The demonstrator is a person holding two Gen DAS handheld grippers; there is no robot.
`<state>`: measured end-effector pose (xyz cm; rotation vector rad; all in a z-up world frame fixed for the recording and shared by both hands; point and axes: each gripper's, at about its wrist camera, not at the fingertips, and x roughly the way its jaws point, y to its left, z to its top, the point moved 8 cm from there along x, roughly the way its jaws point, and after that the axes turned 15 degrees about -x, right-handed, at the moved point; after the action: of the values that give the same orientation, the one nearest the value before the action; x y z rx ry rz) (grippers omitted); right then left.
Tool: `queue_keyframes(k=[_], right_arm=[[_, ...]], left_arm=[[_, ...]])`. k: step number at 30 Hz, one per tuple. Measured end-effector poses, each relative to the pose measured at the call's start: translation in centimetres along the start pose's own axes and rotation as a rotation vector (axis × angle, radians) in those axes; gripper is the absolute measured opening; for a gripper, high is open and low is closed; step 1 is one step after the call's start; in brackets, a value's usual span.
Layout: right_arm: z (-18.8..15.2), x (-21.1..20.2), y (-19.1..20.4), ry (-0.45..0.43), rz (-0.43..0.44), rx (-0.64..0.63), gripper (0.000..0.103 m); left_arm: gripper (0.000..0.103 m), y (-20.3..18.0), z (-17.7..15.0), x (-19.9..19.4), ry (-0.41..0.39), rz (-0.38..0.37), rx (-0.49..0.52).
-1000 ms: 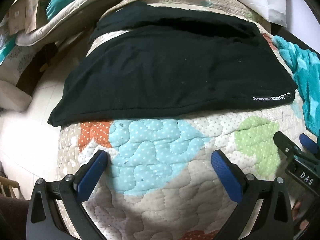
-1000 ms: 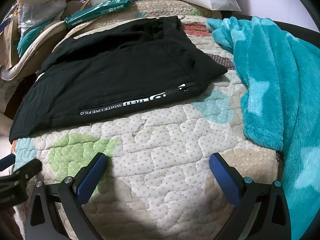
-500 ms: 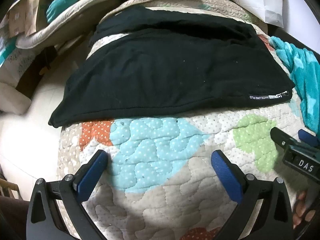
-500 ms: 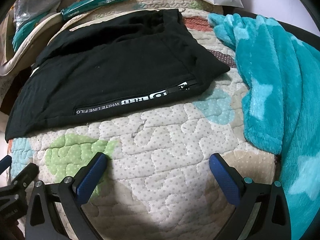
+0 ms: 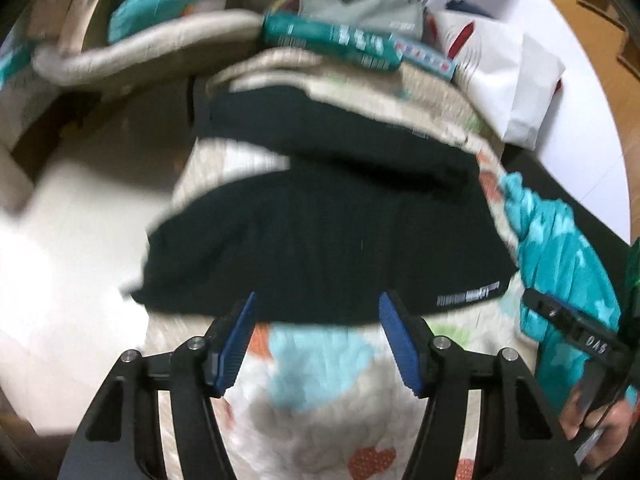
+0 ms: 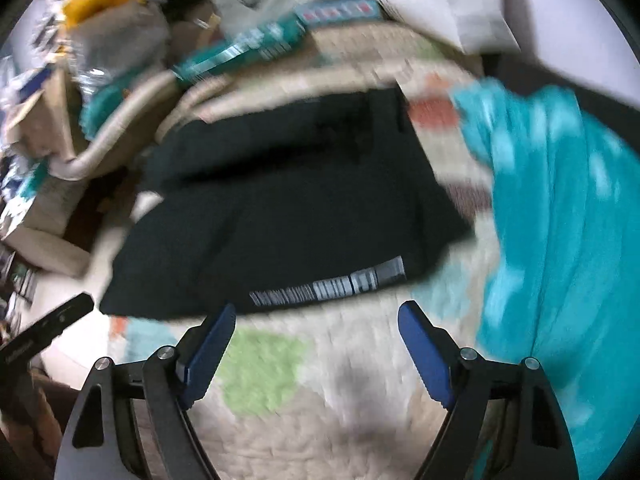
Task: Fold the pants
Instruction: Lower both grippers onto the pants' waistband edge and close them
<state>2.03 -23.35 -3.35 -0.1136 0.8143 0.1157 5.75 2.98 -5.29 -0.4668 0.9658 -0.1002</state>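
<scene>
Black pants lie flat on the quilt, partly folded, white-printed edge nearest. Left tongs and right tongs both gape, holding nothing, just short of that near edge. Frames blurred. Advice: pinch both layers at the corners, lift evenly, keep clear of the teal blanket.

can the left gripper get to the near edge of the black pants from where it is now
Probably yes. The left gripper is open, its fingertips right at the near hem of the black pants, with only bare quilt beneath and nothing between them. The frame is blurred, so contact is unclear.
</scene>
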Motion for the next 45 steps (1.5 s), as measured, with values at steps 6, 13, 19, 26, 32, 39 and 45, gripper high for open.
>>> queue_keyframes(k=[6,13,19,26,32,39,45], right_arm=[[7.0,0.6,-2.1,-0.040,0.011,-0.085,0.088],[13.1,6.5,-8.1,-0.015,-0.024,-0.047,0.088],[15.5,10.6,-11.2,-0.002,-0.042,-0.016,0.088],[19.3,15.1,-10.5,-0.002,-0.013,-0.102,0.088],[22.5,19.6,-7.3,0.033,0.045,-0.277,0.087],[22.9,24.5,-5.6,0.105,0.097,-0.418,0.086],[21.8,28.0,-4.4,0.184,0.166,-0.437,0.054]], left_arm=[[0.069,0.0,7.5,0.2,-0.082,0.057,0.082],[0.069,2.4,16.1,5.8,-0.058,0.101,0.034],[0.069,4.4,22.4,9.9,-0.087,0.132,-0.008],[0.069,4.7,25.3,14.9,-0.044,0.137,0.010],[0.069,5.5,27.6,19.9,0.020,0.126,-0.003],[0.069,6.7,28.6,25.3,0.104,0.118,0.015],[0.068,4.7,27.2,27.3,0.127,0.115,0.124]])
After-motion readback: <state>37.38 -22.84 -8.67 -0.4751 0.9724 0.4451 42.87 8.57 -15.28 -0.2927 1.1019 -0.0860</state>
